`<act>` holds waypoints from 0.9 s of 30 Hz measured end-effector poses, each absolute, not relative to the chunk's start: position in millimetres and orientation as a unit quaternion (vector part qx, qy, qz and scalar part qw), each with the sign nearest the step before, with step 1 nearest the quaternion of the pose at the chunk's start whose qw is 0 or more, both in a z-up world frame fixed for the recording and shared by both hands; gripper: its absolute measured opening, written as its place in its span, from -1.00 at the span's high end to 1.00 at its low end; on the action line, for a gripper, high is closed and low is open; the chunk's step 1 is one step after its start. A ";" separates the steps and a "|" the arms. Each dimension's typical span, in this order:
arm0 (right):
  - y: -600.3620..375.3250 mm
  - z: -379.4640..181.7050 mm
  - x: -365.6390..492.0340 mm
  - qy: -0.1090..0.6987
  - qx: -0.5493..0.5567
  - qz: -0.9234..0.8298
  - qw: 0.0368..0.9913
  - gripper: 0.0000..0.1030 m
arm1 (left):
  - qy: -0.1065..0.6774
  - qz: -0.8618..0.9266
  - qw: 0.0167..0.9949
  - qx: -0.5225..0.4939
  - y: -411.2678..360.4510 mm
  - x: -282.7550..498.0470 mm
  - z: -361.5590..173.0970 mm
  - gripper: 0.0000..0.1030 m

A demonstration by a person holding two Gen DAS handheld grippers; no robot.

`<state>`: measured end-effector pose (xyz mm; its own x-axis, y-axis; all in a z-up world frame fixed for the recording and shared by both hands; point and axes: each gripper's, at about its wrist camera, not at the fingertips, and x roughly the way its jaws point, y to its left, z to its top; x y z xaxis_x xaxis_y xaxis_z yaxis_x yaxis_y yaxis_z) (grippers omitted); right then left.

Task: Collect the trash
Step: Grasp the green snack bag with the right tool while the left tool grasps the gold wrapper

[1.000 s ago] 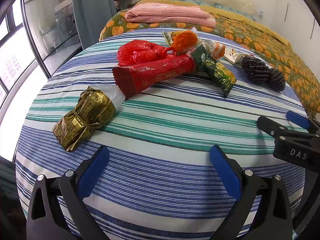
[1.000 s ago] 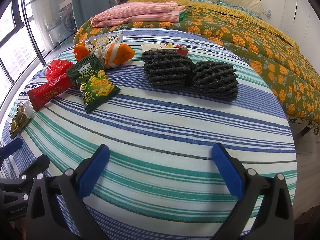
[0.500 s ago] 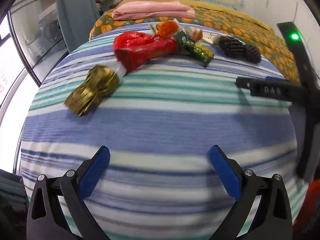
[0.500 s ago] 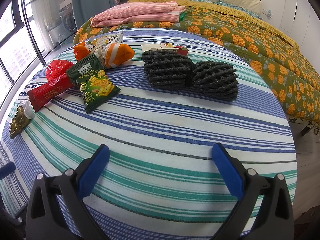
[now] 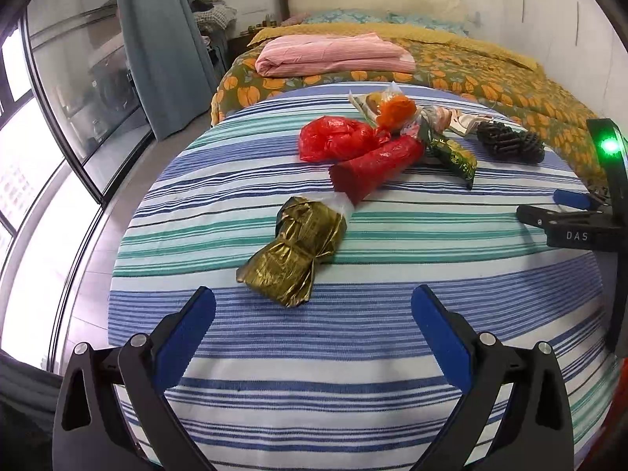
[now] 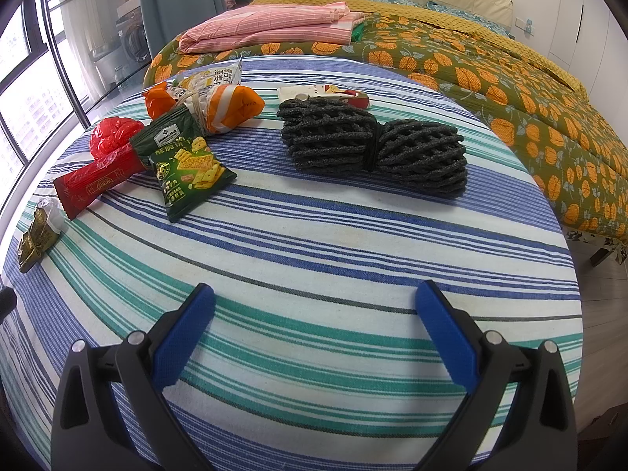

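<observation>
Left wrist view, left gripper (image 5: 313,306) fingers spread, gold wrapper (image 5: 296,251) just ahead

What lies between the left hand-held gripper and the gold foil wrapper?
Only bare striped cloth. In the left wrist view, the open left hand-held gripper faces the gold foil wrapper with nothing between.

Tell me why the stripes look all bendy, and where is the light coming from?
In both views the fisheye lens bends the striped cloth into a dome and darkens the corners. Daylight comes through the windows on the left in the left wrist view, washing them out white. Both views are sharp, with no blur. A green lamp glows at the right edge of the left wrist view.
</observation>
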<state>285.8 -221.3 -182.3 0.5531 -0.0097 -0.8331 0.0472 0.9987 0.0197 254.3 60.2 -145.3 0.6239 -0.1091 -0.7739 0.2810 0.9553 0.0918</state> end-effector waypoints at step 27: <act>-166.7 -152.7 295.0 0.475 -0.053 0.144 0.867 -0.91 | 0.430 -0.261 0.858 0.105 75.3 300.4 -150.1 -0.92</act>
<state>295.0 -166.7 -152.7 0.5077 0.1994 -0.8381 -0.2994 0.9530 0.0454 300.4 75.3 -150.0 0.4932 -0.3576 -0.7930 0.5383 0.8416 -0.0447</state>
